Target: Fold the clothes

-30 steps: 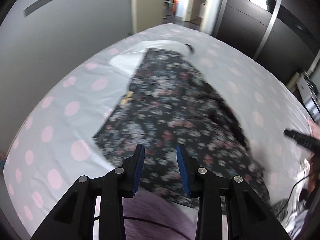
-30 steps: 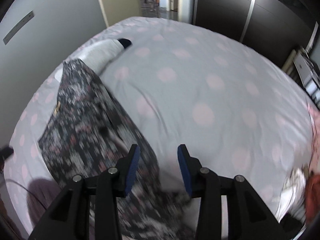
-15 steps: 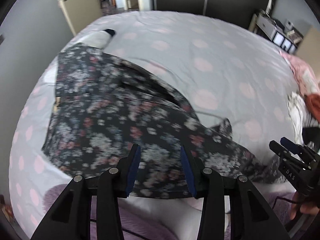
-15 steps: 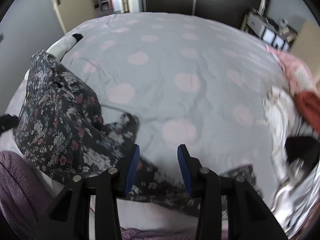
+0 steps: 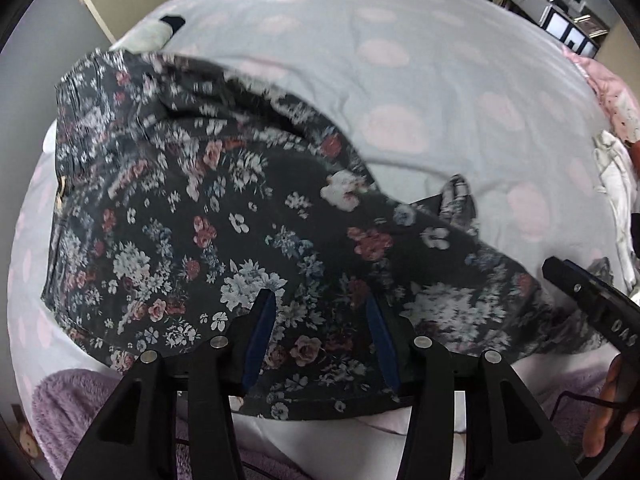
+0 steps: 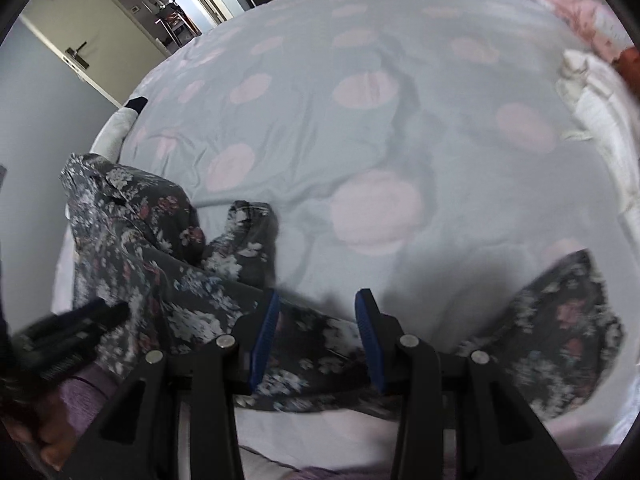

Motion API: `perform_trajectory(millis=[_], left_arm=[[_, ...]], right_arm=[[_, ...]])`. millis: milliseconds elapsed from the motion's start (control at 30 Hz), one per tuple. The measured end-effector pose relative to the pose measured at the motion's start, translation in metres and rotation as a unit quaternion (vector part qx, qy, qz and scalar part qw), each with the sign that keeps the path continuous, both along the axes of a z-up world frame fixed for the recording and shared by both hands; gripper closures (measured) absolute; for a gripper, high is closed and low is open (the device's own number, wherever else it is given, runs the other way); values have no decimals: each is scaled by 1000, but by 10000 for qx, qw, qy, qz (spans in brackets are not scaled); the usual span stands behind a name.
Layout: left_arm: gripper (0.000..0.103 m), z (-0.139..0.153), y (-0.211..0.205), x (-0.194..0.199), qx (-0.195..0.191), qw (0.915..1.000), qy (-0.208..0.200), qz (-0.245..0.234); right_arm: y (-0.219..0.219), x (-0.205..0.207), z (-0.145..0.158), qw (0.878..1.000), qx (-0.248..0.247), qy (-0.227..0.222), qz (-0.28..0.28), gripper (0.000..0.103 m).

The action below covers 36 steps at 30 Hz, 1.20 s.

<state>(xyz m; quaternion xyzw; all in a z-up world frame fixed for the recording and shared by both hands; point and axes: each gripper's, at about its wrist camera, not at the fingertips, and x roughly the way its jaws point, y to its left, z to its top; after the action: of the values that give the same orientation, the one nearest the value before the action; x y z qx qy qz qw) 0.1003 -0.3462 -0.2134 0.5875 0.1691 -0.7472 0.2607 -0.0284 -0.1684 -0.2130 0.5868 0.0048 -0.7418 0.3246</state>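
Observation:
A dark floral garment (image 5: 208,216) lies spread and rumpled on the near left part of a grey bed with pink dots (image 5: 400,80). My left gripper (image 5: 320,300) is open and empty, low over the garment's near hem. My right gripper (image 6: 316,300) is open and empty, over the garment's lower edge (image 6: 304,356). In the right wrist view the garment (image 6: 132,232) runs along the left side, and another floral part (image 6: 568,320) lies at the lower right. The right gripper also shows at the right edge of the left wrist view (image 5: 592,304).
A pile of white and pink clothes (image 5: 616,184) lies at the bed's right edge. A grey sock with a dark toe (image 5: 156,30) lies at the far left corner. A purple fuzzy fabric (image 5: 72,408) is at the near edge. A door (image 6: 76,28) stands behind the bed.
Both grippers have swung right and lowered toward the garment's near edge. The garment now fills more of the left wrist view. Both stay open.

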Motion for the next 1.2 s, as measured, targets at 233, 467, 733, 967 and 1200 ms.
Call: perform_trajectory(millis=[233, 467, 733, 967, 1200], left_arm=[[54, -15, -38, 3, -27, 9993, -231, 306], [54, -28, -76, 10, 122, 9975, -339, 613], [54, -34, -95, 19, 266, 9967, -314, 705], [54, -22, -100, 35, 312, 9958, -162, 851], [54, 2, -102, 57, 189, 9951, -4, 966]], right_arm=[[-44, -14, -15, 9988, -226, -401, 145, 64], [-92, -22, -32, 9985, 98, -449, 296, 64], [-117, -15, -47, 9964, 748, -233, 325, 72], [-98, -19, -5, 9979, 601, 208, 102, 90], [-65, -44, 86, 9900, 567, 1284, -115, 90]])
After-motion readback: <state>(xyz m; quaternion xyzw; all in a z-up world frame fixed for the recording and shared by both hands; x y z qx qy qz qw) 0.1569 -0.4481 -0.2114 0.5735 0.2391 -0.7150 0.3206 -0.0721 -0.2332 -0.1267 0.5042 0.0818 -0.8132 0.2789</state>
